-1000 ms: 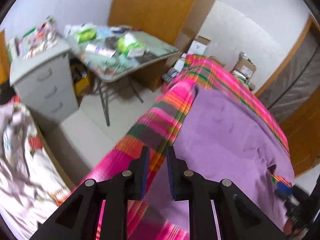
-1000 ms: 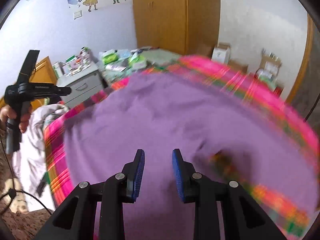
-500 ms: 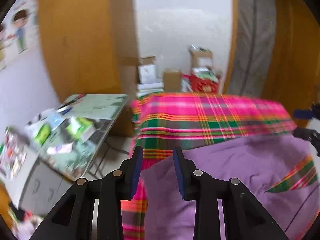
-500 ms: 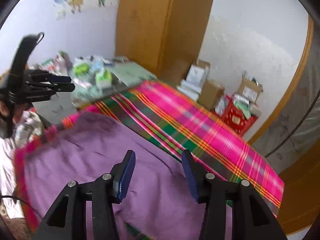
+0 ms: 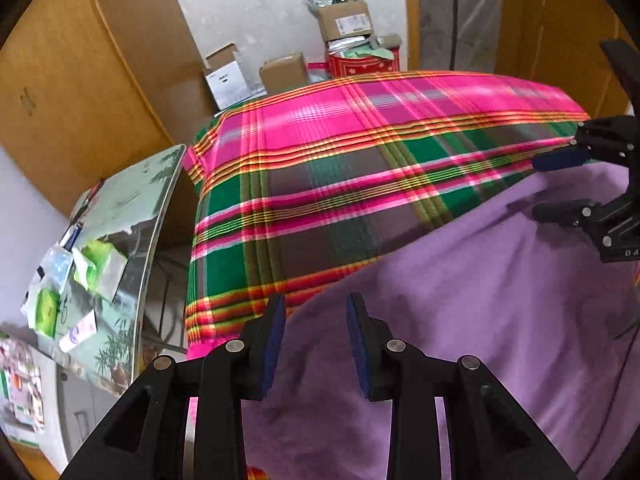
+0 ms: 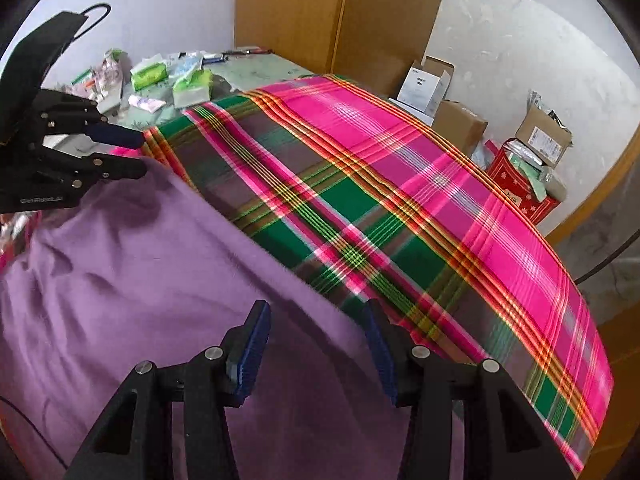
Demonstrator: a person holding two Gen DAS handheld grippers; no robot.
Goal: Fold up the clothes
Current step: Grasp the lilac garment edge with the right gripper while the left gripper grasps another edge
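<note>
A purple garment (image 5: 480, 320) (image 6: 140, 280) lies spread on a bed under a pink and green plaid sheet (image 5: 340, 184) (image 6: 400, 208). My left gripper (image 5: 316, 320) is open over the garment's far left corner, with cloth below the gap and neither pad pressing on it. From the right wrist view the left gripper (image 6: 134, 156) shows side-on at that corner, jaws apart. My right gripper (image 6: 316, 316) hangs open over the garment's far edge, which runs under the gap. In the left wrist view the right gripper (image 5: 540, 186) has its fingertips at that same edge.
A side table (image 5: 132, 216) (image 6: 256, 64) with packets and tubes stands left of the bed, with grey drawers (image 5: 60, 408) beside it. A wooden wardrobe (image 6: 320, 12) and cardboard boxes (image 5: 344, 20) (image 6: 460, 124) line the far wall, next to a red box (image 6: 520, 196).
Both grippers have swung across the bed to the garment's far edge and come lower. Both pairs of jaws stand wider apart than one second ago.
</note>
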